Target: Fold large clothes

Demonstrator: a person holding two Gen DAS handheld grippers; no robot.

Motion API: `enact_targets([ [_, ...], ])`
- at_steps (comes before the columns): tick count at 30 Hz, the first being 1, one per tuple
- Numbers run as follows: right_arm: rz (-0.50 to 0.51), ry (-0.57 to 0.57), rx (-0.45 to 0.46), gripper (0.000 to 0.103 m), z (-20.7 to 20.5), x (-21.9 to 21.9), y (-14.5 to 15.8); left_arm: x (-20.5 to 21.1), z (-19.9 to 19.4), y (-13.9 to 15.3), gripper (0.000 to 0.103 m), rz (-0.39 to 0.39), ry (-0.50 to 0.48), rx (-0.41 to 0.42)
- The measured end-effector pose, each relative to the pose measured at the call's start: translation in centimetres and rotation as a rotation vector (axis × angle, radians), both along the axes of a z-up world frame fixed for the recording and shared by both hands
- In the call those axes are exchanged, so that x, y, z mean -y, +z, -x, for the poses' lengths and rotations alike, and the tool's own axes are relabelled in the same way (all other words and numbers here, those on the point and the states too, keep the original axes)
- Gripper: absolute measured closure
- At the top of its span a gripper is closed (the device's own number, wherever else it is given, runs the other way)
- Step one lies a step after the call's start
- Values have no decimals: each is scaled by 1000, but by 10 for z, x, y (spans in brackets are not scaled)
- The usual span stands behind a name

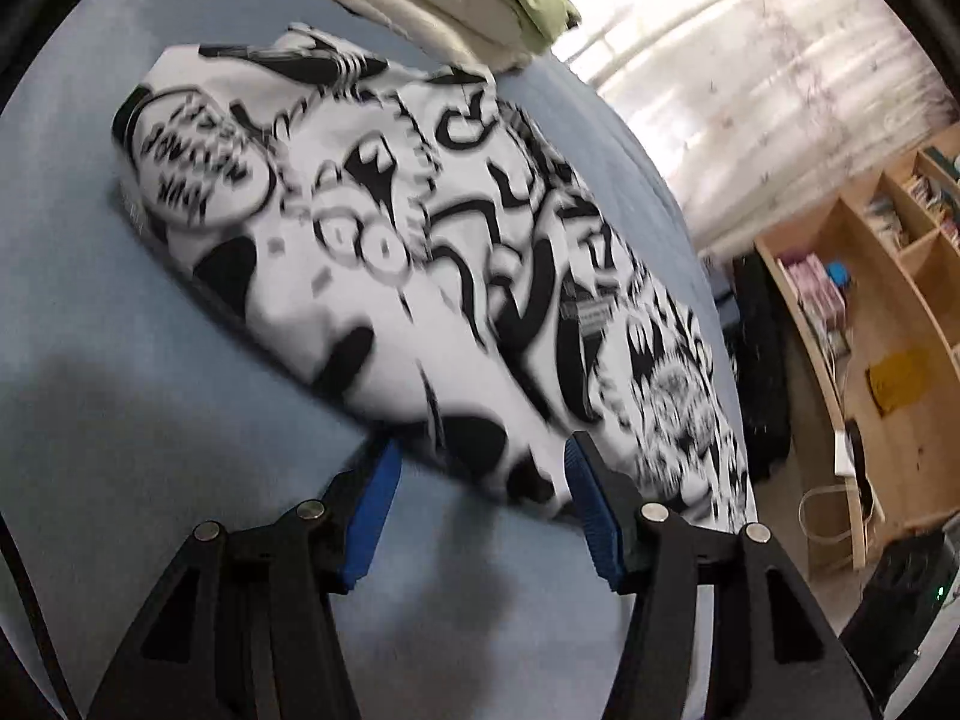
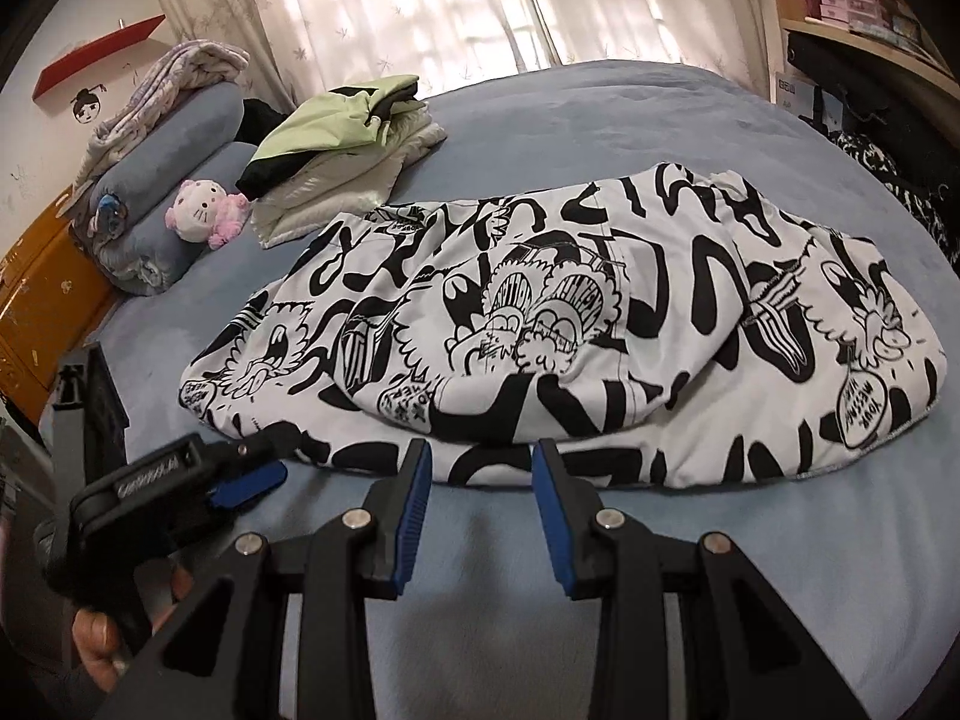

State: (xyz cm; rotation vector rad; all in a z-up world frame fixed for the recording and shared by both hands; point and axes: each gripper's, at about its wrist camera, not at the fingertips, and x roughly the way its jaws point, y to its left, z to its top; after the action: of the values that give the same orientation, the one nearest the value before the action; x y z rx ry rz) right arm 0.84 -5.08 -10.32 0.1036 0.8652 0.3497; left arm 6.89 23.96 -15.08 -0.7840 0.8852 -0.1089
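While the left gripper tilts down with parted, empty jaws at the near hem, the printed garment lies mid-bed. Seen from the right wrist, the right gripper points down, open, just short of that hem.

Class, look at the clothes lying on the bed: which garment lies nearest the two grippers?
The black-and-white printed garment, spread across the blue bed just beyond both grippers' fingertips. The green garment lies farther back, folded on a cream pile.
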Motion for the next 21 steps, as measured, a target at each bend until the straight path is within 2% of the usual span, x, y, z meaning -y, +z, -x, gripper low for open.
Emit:
enact_targets([
  [2, -6, 2, 1, 68, -6, -1, 0, -4, -11, -4, 48, 6, 18, -10],
  [7, 2, 19, 26, 68, -22, -8, 2, -23, -41, -15, 48, 83, 84, -38],
  [11, 5, 28, 75, 68, -41, -16, 11, -29, -64, -18, 48, 92, 119, -35],
  [13, 31, 32, 111, 69, -54, -23, 16, -28, -71, -14, 49, 56, 135, -20],
  [14, 45, 31, 126, 69, -60, -26, 18, -27, -75, -11, 55, 30, 146, -7],
  [15, 61, 27, 142, 69, -67, -29, 20, -26, -76, -7, 67, -2, 161, 9],
  [16, 78, 21, 149, 69, -73, -31, 19, -26, -77, -4, 72, -34, 167, 21],
  [17, 102, 12, 154, 74, -82, -33, 17, -26, -76, 1, 81, -77, 168, 33],
  [18, 115, 6, 152, 81, -88, -33, 14, -23, -77, 5, 84, -117, 164, 48],
  [21, 200, -21, 129, 92, -104, -34, -9, -14, -74, 23, 89, -236, 137, 98],
])
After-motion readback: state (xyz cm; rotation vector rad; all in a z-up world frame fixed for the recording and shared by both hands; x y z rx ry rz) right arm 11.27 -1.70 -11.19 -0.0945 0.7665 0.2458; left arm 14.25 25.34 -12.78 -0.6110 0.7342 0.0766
